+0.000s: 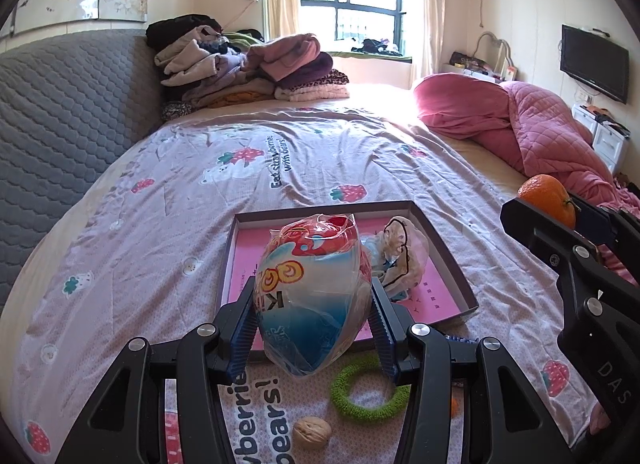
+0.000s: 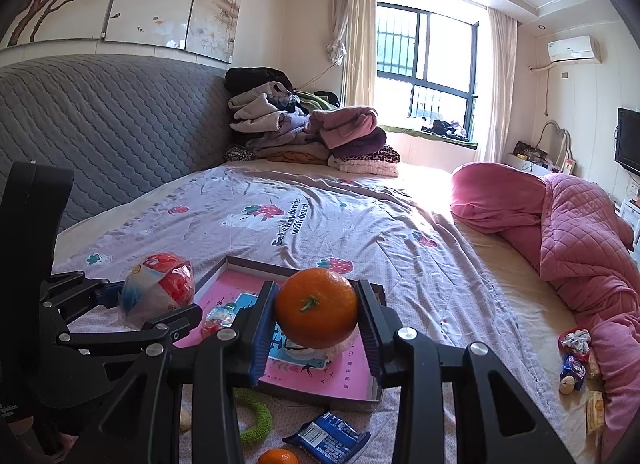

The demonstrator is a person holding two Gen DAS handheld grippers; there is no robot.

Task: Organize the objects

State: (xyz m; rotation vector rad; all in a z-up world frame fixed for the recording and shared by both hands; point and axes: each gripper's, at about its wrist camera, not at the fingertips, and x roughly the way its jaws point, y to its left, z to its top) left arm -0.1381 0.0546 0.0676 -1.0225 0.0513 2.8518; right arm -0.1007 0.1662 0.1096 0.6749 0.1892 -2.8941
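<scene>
Left gripper [image 1: 314, 304]: its blue-padded jaws stand partly open and press on both sides of a puffy plastic snack bag [image 1: 314, 296], printed red, blue and white; the bag hangs clear of the bedding, in front of the tray's near edge.
Walnut [image 1: 312, 430]: on the strawberry-print bedspread [image 1: 160, 224], low between the left gripper's arms.
Green ring [image 1: 370, 390]: fuzzy, flat on the bedspread, just before the tray's near rim.
Tray [image 1: 442, 240]: shallow box with dark walls and a pink floor, on the bedspread; inside it lies a clear cartoon-printed packet [image 1: 402, 256] toward the right.
Blue wrapper [image 2: 326, 438]: a snack pack on the bedspread, before the tray's near corner; a second small orange [image 2: 278, 457] lies just beside it.
Right gripper [image 2: 316, 314]: jaws closed narrower on a mandarin orange [image 2: 316, 312], stem end facing the camera, held above the tray.
Far right: loose wrapped snacks [image 2: 574, 360] beside the pink quilt [image 2: 580, 248].
</scene>
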